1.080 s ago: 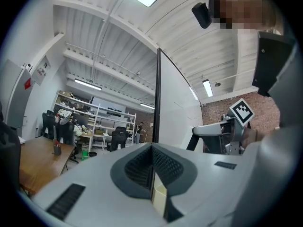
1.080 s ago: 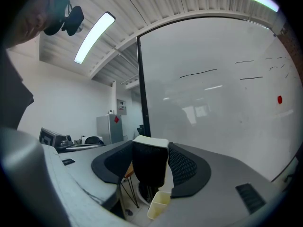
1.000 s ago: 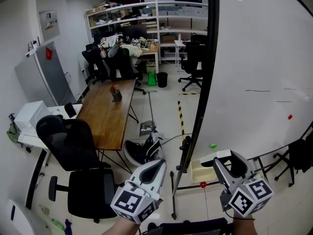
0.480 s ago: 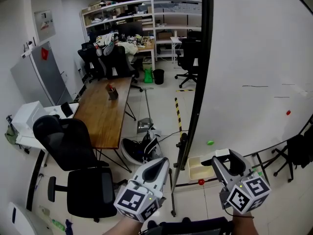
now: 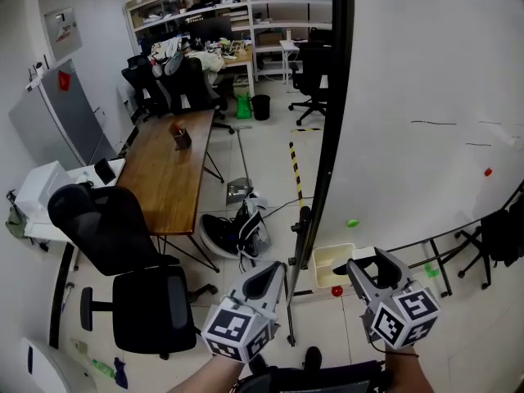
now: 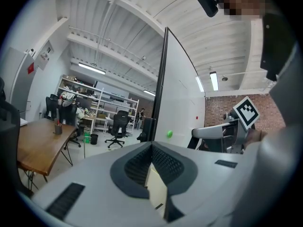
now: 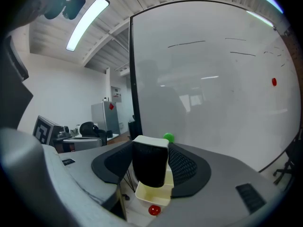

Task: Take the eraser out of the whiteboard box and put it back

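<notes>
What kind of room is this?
Probably an office or lab workroom. There is a big whiteboard on a stand, a long wooden table with black office chairs beside it, and white shelves crowded with stuff at the back.

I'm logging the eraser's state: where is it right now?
The eraser is clamped between the jaws of the right gripper, close by the cream whiteboard box and below the green magnet.
</notes>
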`<state>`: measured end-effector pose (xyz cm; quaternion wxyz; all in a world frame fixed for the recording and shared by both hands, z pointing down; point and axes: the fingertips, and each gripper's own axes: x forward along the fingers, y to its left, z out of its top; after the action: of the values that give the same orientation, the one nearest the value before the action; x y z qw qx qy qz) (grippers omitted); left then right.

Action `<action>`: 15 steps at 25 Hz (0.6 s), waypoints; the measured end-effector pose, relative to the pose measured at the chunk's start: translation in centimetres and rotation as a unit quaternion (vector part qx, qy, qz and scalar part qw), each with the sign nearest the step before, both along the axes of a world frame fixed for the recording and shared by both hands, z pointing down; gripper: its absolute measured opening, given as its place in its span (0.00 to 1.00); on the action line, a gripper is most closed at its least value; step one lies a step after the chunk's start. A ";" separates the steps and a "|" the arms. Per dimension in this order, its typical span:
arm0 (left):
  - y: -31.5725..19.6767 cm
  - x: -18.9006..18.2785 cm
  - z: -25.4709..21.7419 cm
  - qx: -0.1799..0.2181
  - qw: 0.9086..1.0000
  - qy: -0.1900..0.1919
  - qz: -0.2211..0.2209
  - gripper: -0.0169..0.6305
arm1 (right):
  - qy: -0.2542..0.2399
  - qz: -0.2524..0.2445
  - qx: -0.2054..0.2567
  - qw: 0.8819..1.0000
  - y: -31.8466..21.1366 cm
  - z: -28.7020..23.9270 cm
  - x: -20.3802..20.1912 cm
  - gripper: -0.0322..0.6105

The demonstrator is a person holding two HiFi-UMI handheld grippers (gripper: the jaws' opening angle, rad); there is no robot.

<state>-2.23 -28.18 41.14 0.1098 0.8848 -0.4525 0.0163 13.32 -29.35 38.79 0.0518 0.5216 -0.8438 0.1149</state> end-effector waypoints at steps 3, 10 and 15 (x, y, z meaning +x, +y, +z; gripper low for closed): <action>-0.9 0.1 2.2 -0.020 1.000 -0.008 -0.002 0.06 | 0.008 -0.004 -0.015 1.000 -0.9 2.7 -0.2 0.46; -2.8 0.6 7.0 -0.048 0.998 -0.036 0.003 0.06 | 0.030 -0.004 -0.043 0.999 -2.9 8.7 -0.7 0.46; -3.2 0.5 10.0 -0.076 0.996 -0.039 0.002 0.06 | 0.054 -0.004 -0.069 0.996 -3.6 12.9 -1.3 0.46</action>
<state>-1.71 -31.36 51.16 0.1587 0.8737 -0.4519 0.0850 11.98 -32.97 51.66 0.1337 0.5189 -0.8318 0.1448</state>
